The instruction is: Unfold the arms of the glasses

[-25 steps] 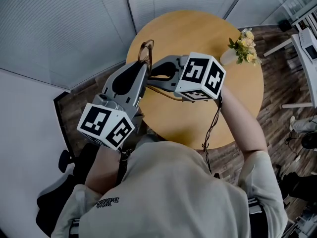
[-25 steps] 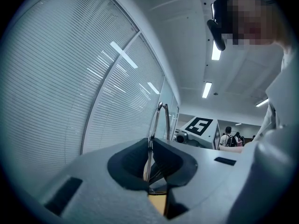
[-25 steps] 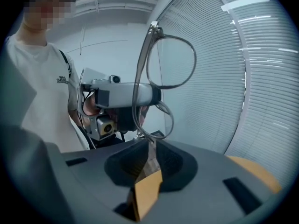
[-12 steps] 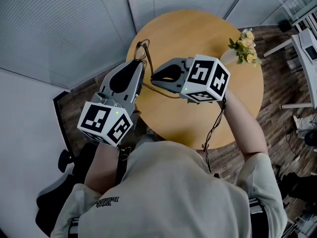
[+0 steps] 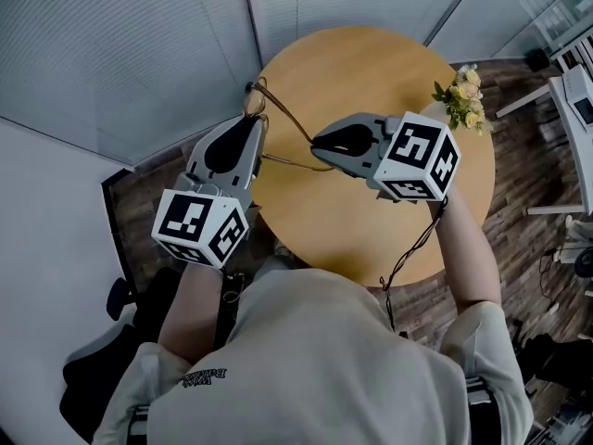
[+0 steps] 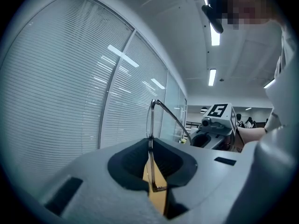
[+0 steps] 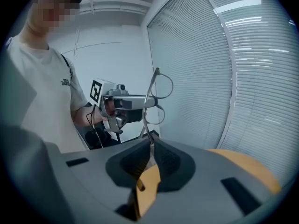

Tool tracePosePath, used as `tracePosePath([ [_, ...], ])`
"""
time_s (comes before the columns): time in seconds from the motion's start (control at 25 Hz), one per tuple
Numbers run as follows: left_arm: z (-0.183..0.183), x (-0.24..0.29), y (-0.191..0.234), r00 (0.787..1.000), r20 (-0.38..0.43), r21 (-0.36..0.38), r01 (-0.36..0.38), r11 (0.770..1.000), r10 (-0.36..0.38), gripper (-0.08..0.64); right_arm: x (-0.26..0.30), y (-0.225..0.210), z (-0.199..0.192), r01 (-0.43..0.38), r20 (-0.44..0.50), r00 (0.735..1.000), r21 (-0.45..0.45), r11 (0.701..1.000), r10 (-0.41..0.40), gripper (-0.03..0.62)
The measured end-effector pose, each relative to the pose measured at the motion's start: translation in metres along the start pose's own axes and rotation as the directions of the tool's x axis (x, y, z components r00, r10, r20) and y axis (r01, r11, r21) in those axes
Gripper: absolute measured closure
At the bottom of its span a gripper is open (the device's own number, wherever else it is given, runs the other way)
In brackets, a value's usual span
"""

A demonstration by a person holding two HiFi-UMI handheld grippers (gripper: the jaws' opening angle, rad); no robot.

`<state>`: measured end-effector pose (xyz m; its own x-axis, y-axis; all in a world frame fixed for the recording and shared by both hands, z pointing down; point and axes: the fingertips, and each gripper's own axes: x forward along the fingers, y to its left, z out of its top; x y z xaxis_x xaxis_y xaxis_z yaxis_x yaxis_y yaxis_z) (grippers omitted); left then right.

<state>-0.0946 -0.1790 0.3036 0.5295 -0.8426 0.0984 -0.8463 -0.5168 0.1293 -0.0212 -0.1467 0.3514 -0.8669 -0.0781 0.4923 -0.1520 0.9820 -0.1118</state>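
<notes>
Thin metal-rimmed glasses hang in the air over the round wooden table's left edge, between my two grippers. My left gripper is shut on the front frame; in the left gripper view one lens rim stands upright out of its jaws. One arm runs from the frame to my right gripper, which is shut on its far end. In the right gripper view that arm rises from the jaws to the two lenses. A second arm lies lower, towards the right gripper.
A small bunch of yellow and white flowers stands at the table's right edge. Slatted blinds and glass panels close off the far side. A dark chair base is on the floor at the left, a white desk at the far right.
My right gripper has moved right, away from the left one, drawing the held arm out from the frame. The left gripper and frame shifted slightly up and left.
</notes>
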Motion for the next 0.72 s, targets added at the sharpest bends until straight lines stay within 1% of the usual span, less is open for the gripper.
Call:
tracePosePath([
  [0.08,-0.001,-0.003,0.005,1.0,-0.001,0.001,-0.012,1.0,0.012,0.515,-0.007,0.0,0.005,0.014,0.022,1.0,0.0,1.0,-0.014,0.548],
  [0.2,-0.003,-0.005,0.011,1.0,-0.003,0.01,-0.025,1.0,0.025,0.515,-0.018,-0.001,0.013,0.05,0.039,0.998,-0.022,0.999,-0.049,0.548],
  [0.48,-0.009,-0.007,0.019,0.998,-0.021,0.051,-0.053,0.997,0.054,0.515,-0.042,-0.006,0.034,0.107,0.096,0.99,-0.047,0.993,-0.102,0.548],
  [0.72,-0.02,-0.007,0.02,0.996,-0.05,0.091,-0.064,0.994,0.068,0.515,-0.062,-0.012,0.044,0.153,0.135,0.98,-0.043,0.987,-0.146,0.548],
])
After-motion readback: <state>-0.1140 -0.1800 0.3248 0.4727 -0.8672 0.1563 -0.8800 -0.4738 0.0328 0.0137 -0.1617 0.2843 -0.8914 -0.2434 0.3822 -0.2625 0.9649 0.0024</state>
